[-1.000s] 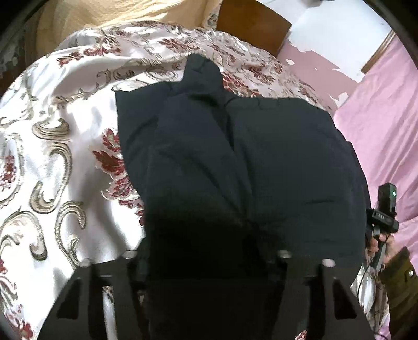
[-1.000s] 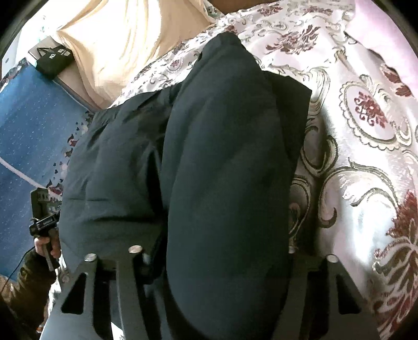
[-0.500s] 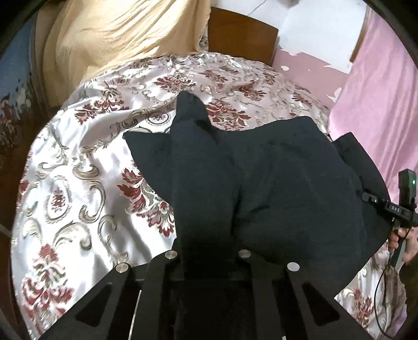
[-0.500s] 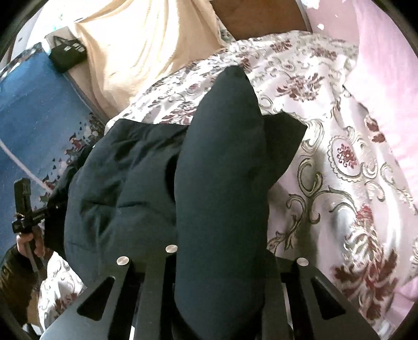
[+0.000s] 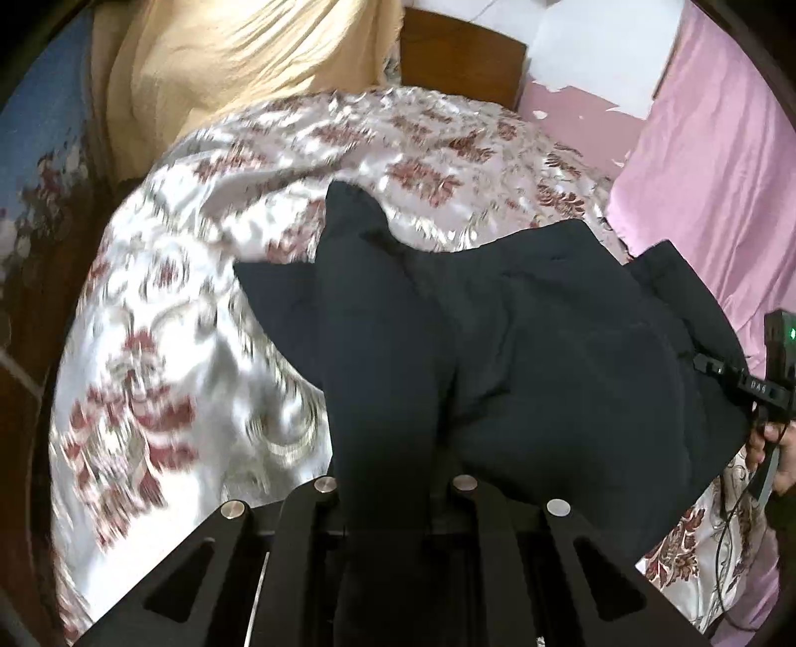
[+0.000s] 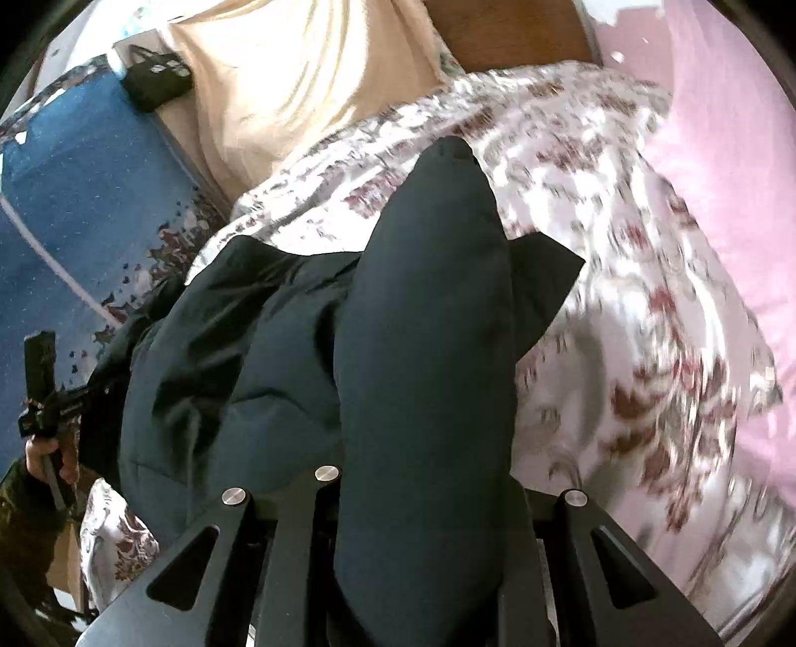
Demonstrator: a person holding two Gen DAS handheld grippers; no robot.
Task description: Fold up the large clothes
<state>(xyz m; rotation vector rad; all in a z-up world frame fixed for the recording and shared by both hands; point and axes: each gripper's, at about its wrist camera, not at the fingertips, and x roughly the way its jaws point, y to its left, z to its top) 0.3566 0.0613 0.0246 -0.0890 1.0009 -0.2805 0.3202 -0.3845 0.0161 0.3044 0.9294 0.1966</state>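
Your left claw [image 5: 393, 487] pinches a fold of the dark jacket [image 5: 547, 358], and your right claw [image 6: 423, 487] is clamped on its padded sleeve [image 6: 428, 323]. The jacket hangs bunched over the floral bedspread [image 5: 174, 348] on the bed.

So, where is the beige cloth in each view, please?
Left wrist: beige cloth at the top left, beyond the floral bedspread.
Right wrist: beige cloth at the top centre, left of the brown headboard.
Shared landmark: the dark garment fills the centre of both.
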